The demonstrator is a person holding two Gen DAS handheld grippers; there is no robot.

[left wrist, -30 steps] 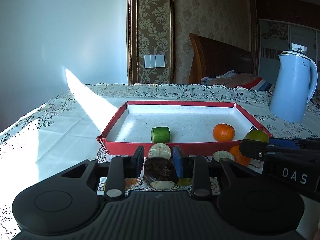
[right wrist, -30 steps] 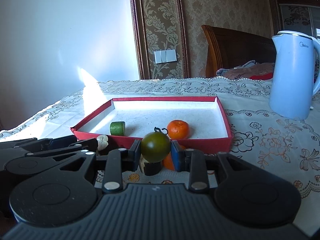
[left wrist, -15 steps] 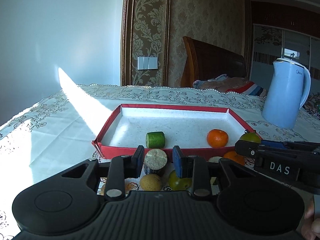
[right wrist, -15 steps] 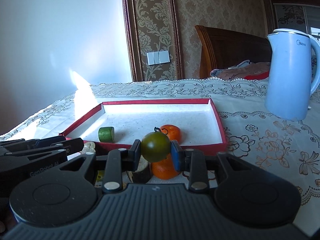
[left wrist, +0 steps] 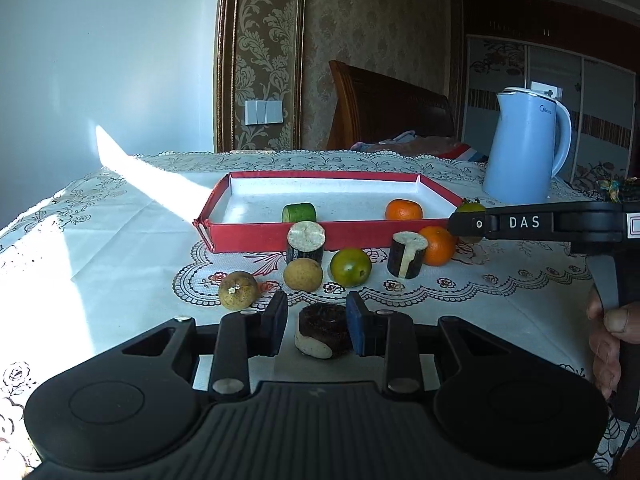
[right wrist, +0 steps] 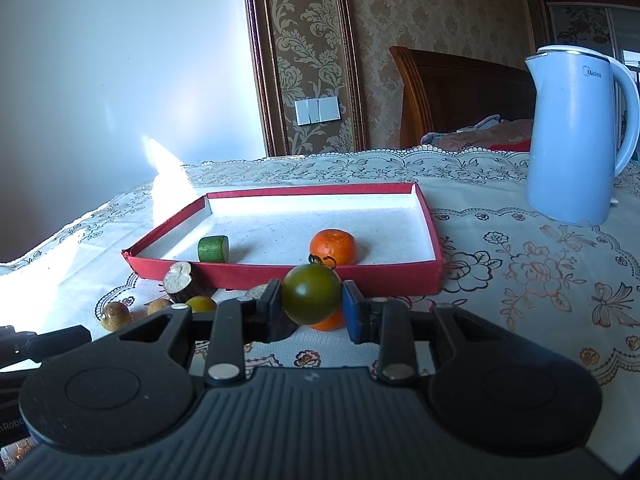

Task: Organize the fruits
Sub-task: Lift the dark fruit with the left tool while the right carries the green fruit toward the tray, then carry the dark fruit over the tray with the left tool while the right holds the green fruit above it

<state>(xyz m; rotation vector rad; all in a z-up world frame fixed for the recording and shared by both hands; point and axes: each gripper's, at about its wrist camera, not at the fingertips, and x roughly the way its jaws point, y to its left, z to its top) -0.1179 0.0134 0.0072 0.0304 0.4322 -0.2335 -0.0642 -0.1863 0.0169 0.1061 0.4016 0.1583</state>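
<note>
Now right gripper (right wrist: pixel 311 306) clamps green tomato (right wrist: pixel 311 294); left gripper (left wrist: pixel 317 329) brackets dark chunk (left wrist: pixel 323 331), unclosed.

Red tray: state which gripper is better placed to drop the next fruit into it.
Right. The right gripper has its jaws shut on a green fruit, just short of the red tray. The left gripper brackets a dark piece lying on the tablecloth, farther back.
</note>
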